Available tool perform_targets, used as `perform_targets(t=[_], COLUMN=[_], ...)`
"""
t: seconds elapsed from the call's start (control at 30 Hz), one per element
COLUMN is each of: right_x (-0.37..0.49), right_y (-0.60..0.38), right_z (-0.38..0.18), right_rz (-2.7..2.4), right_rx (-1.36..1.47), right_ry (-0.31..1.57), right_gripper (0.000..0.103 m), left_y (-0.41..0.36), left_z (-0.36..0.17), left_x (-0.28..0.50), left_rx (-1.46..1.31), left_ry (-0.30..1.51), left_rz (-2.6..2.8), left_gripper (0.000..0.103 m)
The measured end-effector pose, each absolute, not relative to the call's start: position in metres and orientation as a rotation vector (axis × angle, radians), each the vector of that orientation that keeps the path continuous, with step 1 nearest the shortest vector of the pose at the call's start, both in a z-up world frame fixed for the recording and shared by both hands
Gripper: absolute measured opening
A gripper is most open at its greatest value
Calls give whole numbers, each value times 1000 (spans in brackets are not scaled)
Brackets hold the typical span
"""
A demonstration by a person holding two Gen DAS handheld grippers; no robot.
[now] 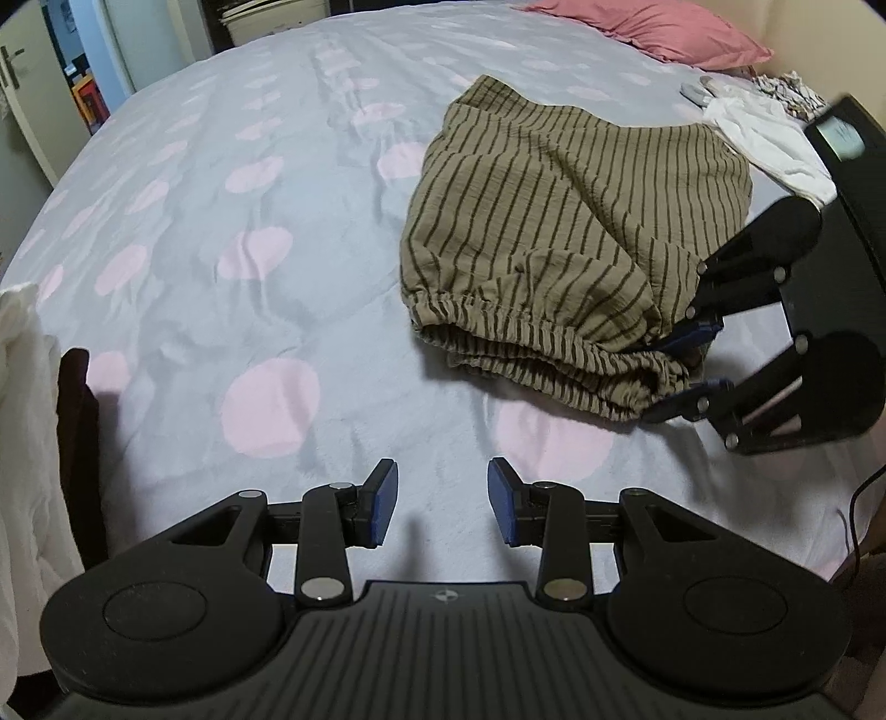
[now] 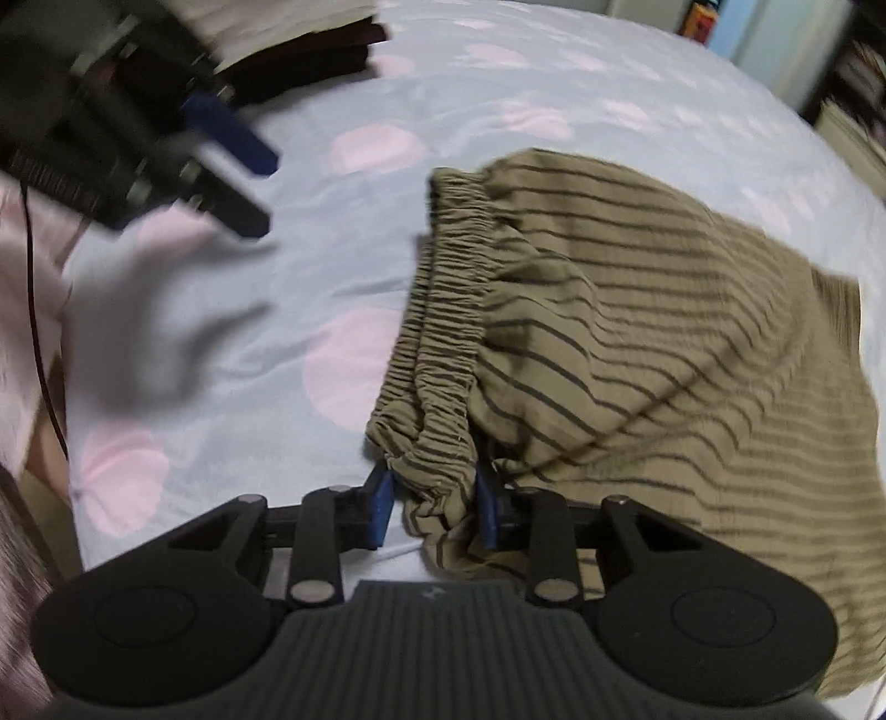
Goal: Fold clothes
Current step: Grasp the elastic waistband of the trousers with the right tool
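A bed (image 1: 183, 232) fills both views, its pale blue sheet printed with pink dots and lightly creased. A doorway and shelves show at the far left of the left wrist view.

The shorts (image 1: 559, 221) lie on the right half of the bed: olive-tan crinkled cloth with thin dark stripes and a gathered elastic waistband (image 1: 531, 338). They are folded over into a rough bundle, the waistband layers stacked toward the near edge, the cloth rumpled and humped in the middle.

The right gripper (image 2: 434, 507) has its blue pads (image 2: 382, 509) set on either side of the waistband's corner (image 2: 437, 487); the jaws are partly closed, with the bunched elastic between them. The pads seem to touch the cloth, but the blur leaves it unclear whether they truly pinch it. In the left wrist view the same gripper (image 1: 686, 360) reaches in from the right, its fingertips at the shorts' near right corner.

The left gripper (image 1: 443, 498) is released, jaws spread wide with only bare sheet between the blue pads (image 1: 385, 498), holding nothing. It hovers well apart from the shorts, nearer the bed's edge. In the right wrist view it (image 2: 243, 177) appears blurred at upper left.

Beyond the shorts lie a white garment (image 1: 769, 144) and a pink pillow (image 1: 653, 27) at the head of the bed. A dark folded stack (image 2: 315, 61) sits at the far edge in the right wrist view, and white cloth (image 1: 27, 415) hangs at the left border.
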State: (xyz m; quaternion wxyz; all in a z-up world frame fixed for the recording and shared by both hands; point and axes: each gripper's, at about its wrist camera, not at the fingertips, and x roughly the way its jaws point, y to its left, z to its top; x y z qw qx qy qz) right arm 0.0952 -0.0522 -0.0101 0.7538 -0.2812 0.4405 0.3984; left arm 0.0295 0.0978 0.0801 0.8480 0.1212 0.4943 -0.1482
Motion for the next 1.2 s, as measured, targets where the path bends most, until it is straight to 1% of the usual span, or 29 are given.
perform_targets(t=[0.07,0.17,0.23,0.33,0.5,0.53,0.6,0.7,0.73,0.77,0.87,0.93,1.0,1.07,1.13,1.2], right_x=[93,85,77,55,12,6,1,2,5,7,15,17,18,20,21,24], right_y=[-52,-46,-40,-31,-21,-22,-22,-21,-20,-19,-19,-17,-15,-14,-13,-13], right_z=[-8,-5,-3,-2,-18,-20,-26,-33,-35,-37,-40,-43,-45,-46,-46,-43], right_rz=[872,883,895,908,933,945,961,961,953,947,930,925,922,921,920,918], right_rx=[-611,-638,-670,-823,-1204,-1260,-1315,-1355,-1358,-1361,-1369,-1377,-1377,-1362,-1346,-1317], right_ry=[957,927,889,752,464,423,401,409,416,421,422,420,422,430,439,459], right_gripper=[35,43,51,56,58,58,57,54,49,47,44,39,37,32,24,21], left_y=[94,89,87,88,92,92,93,92,92,92,90,89,88,88,88,87], left_z=[79,78,77,77,77,76,76,76,76,76,76,76,76,75,75,76], left_x=[29,30,30,32,33,33,33,33,33,32,32,33,33,33,33,32], left_rx=[269,281,285,279,269,269,269,276,278,279,283,286,289,289,293,304], left_ry=[1041,1044,1048,1052,1055,1056,1058,1056,1054,1053,1050,1051,1053,1056,1053,1040], left_rz=[-325,-337,-331,-319,-302,-302,-302,-305,-307,-310,-314,-313,-312,-312,-316,-325], left_gripper=[34,34,34,34,34,34,34,34,34,34,34,34,34,34,34,34])
